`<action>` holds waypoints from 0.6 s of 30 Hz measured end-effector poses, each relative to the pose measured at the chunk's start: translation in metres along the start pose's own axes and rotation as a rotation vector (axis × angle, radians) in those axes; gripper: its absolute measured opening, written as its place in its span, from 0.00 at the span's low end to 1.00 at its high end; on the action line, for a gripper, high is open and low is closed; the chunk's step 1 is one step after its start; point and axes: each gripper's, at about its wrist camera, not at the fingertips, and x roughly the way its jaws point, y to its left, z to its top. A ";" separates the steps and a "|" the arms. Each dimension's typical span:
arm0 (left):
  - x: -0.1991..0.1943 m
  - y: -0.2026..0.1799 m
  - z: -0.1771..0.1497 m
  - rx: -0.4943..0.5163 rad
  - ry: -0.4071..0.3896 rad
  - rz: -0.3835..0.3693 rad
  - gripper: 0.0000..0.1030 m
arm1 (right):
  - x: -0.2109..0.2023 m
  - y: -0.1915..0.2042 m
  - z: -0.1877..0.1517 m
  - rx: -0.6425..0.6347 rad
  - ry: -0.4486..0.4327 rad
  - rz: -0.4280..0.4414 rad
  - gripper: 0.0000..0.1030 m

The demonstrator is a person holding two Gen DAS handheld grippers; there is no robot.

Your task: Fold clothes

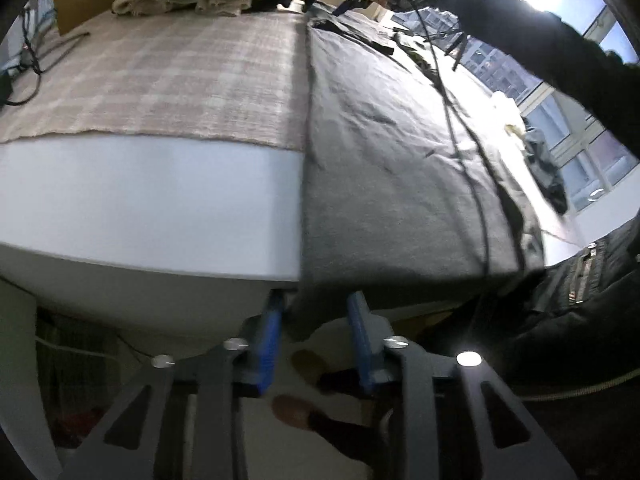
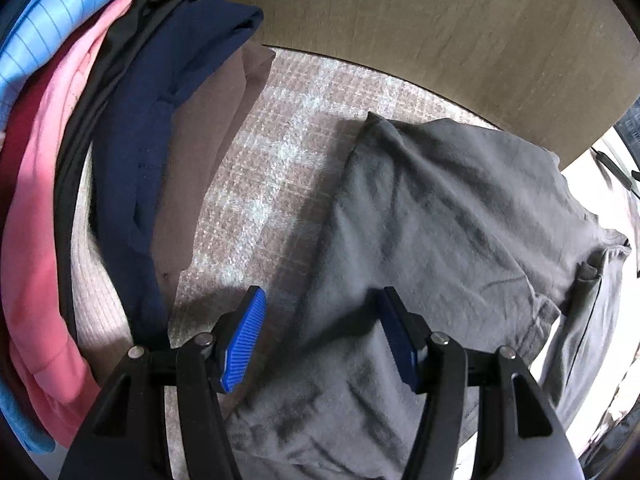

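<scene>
While the long grey cloth garment (image 1: 400, 168) lies flat on the checked beige table cover (image 1: 180, 76), the left gripper (image 1: 316, 300) pinches its hanging edge at six o'clock. The right gripper (image 2: 320, 304) hangs over it, fingers wide apart.

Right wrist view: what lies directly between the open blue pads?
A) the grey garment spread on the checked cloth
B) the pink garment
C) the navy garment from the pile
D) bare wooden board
A: the right gripper hangs over the grey garment, whose fabric fills the gap between the pads, while the navy garment and the pink garment lie stacked off to the left.
</scene>
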 end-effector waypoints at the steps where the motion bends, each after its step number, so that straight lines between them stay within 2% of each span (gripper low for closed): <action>1: 0.000 0.001 -0.001 -0.004 -0.002 -0.010 0.05 | 0.000 0.001 -0.001 -0.001 0.003 -0.006 0.56; 7: -0.001 -0.009 0.000 0.063 0.000 0.001 0.04 | 0.005 0.014 -0.008 -0.045 0.001 -0.052 0.53; 9: -0.002 -0.010 0.001 0.078 0.002 0.005 0.04 | 0.004 0.014 -0.011 -0.052 -0.009 -0.046 0.42; 10: -0.002 -0.012 0.002 0.079 0.000 0.001 0.04 | 0.003 0.012 -0.012 -0.050 -0.023 -0.057 0.23; 11: -0.002 -0.015 0.003 0.079 -0.002 -0.003 0.04 | 0.003 0.009 -0.013 -0.044 -0.027 -0.061 0.15; 13: -0.007 -0.022 0.004 0.097 -0.016 -0.029 0.04 | 0.002 -0.002 -0.015 -0.021 -0.029 -0.015 0.07; 18: -0.026 -0.052 0.008 0.175 -0.036 -0.077 0.04 | -0.011 -0.029 -0.028 0.028 -0.062 0.093 0.06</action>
